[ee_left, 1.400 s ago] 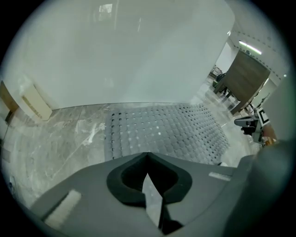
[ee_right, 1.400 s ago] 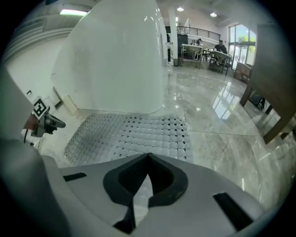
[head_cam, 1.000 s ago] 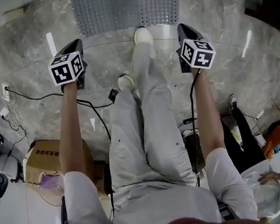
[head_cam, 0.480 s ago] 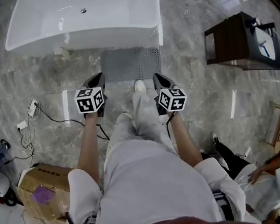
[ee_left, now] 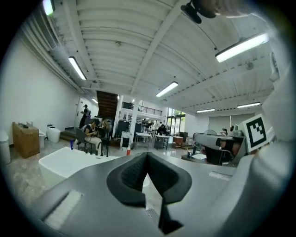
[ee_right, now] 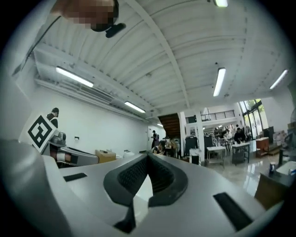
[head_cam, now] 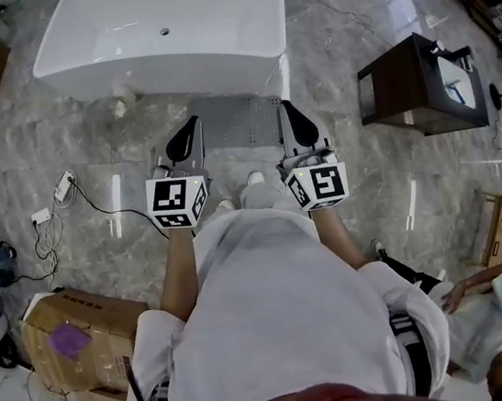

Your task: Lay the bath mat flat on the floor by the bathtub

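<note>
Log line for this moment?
grey dotted bath mat: flat on floor beside white bathtub | left gripper: shut, empty | right gripper: shut, empty

Bath mat (head_cam: 238, 118): grey, rectangular, covered in rows of small dots. It lies flat and spread out on the grey marble floor (head_cam: 396, 175), with no folds visible. Its long side runs parallel to the bathtub (head_cam: 163, 36). The far edge sits right by the tub's front wall, toward the tub's right half; contact can't be told. Its left and right ends are partly covered in the head view. Bathtub: white, rectangular, freestanding, with a drain in its bottom.
</note>
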`<state>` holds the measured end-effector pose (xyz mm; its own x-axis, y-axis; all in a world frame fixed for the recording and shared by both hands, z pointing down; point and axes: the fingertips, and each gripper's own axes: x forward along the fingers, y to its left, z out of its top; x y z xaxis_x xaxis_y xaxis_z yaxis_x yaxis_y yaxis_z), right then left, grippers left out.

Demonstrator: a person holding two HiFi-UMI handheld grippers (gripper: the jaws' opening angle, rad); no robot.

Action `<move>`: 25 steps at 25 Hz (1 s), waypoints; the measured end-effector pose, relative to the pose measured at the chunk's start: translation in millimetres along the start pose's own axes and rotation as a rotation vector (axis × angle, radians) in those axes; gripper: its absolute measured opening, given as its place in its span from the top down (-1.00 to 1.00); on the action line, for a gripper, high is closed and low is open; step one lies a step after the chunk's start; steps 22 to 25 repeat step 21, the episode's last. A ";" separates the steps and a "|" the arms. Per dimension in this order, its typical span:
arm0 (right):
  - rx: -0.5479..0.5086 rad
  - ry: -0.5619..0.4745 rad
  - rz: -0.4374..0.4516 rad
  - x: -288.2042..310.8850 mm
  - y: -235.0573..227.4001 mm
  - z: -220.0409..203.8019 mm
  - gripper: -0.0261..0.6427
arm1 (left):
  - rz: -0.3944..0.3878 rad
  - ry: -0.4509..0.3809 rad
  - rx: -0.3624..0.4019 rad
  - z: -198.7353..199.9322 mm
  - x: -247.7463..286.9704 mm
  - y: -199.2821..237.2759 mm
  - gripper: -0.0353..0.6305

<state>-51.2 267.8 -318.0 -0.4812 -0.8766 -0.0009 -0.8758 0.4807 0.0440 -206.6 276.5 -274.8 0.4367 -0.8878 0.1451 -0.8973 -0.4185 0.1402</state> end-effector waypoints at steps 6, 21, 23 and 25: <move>-0.085 -0.099 0.072 -4.5 30.1 42.4 0.92 | -0.031 -0.090 0.057 44.6 -14.8 -25.0 0.90; -0.045 -0.109 0.160 19.9 -41.9 46.1 0.92 | -0.100 0.008 0.095 42.4 58.0 -72.2 0.90; -0.045 -0.109 0.160 19.9 -41.9 46.1 0.92 | -0.100 0.008 0.095 42.4 58.0 -72.2 0.90; -0.045 -0.109 0.160 19.9 -41.9 46.1 0.92 | -0.100 0.008 0.095 42.4 58.0 -72.2 0.90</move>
